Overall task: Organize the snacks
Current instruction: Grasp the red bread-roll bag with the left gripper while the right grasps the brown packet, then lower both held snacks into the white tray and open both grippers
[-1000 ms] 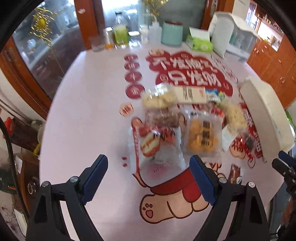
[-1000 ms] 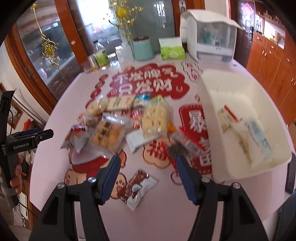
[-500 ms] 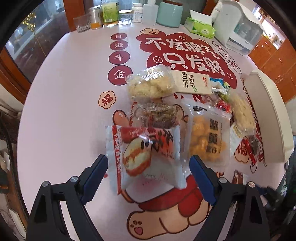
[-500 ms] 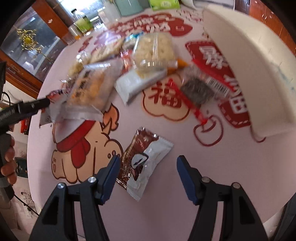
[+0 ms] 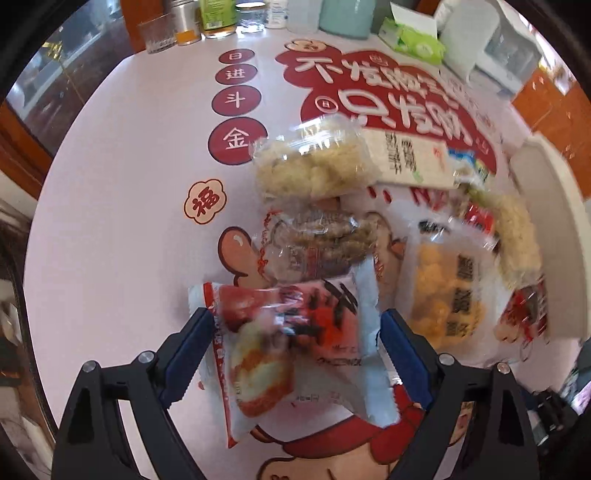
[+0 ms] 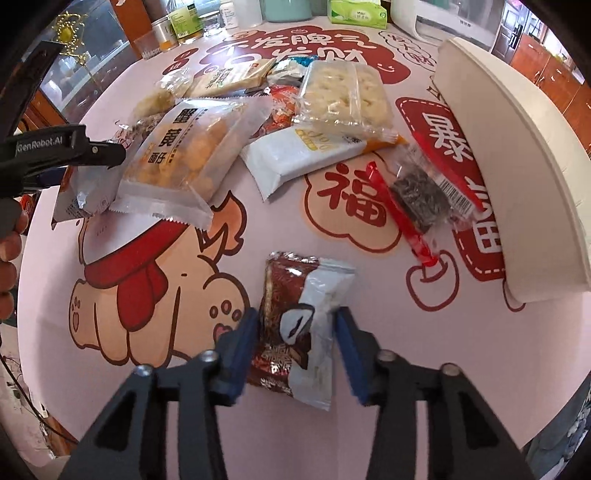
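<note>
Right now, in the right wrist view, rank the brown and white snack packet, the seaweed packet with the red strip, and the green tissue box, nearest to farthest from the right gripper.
1. Brown and white snack packet: between the closing jaws of the right gripper.
2. Seaweed packet: ahead and right, beside the white bin.
3. Green tissue box: at the table's far edge.

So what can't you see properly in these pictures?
- White bin, right wrist view: only its outer wall shows, so the inside is hidden.
- Red-and-white bread packet, left wrist view: motion blur smears its print.
- Brown-and-white snack packet, right wrist view: whether the closing right gripper presses it yet.
</note>
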### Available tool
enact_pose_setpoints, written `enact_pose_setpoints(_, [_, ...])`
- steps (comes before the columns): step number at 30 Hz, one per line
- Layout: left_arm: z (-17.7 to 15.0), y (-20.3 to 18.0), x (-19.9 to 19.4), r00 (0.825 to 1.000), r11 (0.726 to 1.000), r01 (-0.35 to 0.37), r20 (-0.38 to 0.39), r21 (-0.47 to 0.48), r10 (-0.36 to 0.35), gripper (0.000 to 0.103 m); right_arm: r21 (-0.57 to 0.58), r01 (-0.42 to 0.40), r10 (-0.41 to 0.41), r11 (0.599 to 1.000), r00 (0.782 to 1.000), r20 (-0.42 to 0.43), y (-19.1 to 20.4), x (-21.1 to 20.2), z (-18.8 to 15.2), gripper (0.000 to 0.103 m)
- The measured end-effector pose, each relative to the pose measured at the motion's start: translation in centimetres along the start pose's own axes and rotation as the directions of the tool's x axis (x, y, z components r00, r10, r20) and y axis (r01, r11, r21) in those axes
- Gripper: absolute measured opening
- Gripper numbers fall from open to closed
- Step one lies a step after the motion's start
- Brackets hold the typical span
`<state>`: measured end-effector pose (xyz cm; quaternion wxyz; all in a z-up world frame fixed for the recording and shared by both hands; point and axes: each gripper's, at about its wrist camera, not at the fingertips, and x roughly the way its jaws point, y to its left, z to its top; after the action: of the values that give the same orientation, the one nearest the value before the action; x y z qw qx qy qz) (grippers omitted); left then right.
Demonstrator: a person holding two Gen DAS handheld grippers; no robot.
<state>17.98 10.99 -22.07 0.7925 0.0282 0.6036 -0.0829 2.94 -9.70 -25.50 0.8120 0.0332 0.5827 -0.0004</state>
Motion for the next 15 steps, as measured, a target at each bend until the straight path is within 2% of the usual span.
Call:
enact_pose_setpoints(1, [-0.2,-0.1,0.6,1.0,1.0,-0.019,-0.025,0.014,0.019,0.089,0.005,-0.003,0.003,1.0,1.0,0.001,-0.2,0.0,0.0,0.04])
enact_pose_setpoints(3, [-0.7,0.2,1.9,0.997,0.999,-0.037,-0.065,0.011,0.037,0.08,0.005,-0.004,0.004,1.0,1.0,0.002,-0.2,0.0,-0.1,0.038])
enact_pose_setpoints(4, [-0.9,0.4,2.1,0.997,0.998,-0.056,-0.056,0.011,0.056,0.08,0.002,-0.005,0.005,1.0,1.0,0.003,-0.3,-0.2,0.2,0.037])
enact_pose_setpoints(6, [-1.3,0.8,1.8,0.998,0.998,-0.056,-0.02,0.007,0.056,0.07,0.0,-0.007,0.007,1.0,1.0,0.005,-0.3,-0.2,0.3,0.036])
enact_pose_setpoints(11, [-1.8,1.7,0.9,0.998,0.998,-0.061,0.011,0.0,0.061,0.055,0.003,-0.021,0.021,1.0,1.0,0.007,-0.5,-0.3,0.4,0.034])
enact_pose_setpoints(13, [-2.2,2.3,0.4,0.999,0.999,-0.046,0.021,-0.025,0.046,0.053,0.003,-0.032,0.032,0.999,0.999,0.006,-0.7,-0.4,0.5,0.034])
enact_pose_setpoints(15, [-3.1,2.3,-0.7,0.997,0.998,-0.06,0.045,-0.032,0.061,0.052,-0.002,-0.041,0.041,0.999,0.999,0.018,-0.8,-0.8,0.5,0.034])
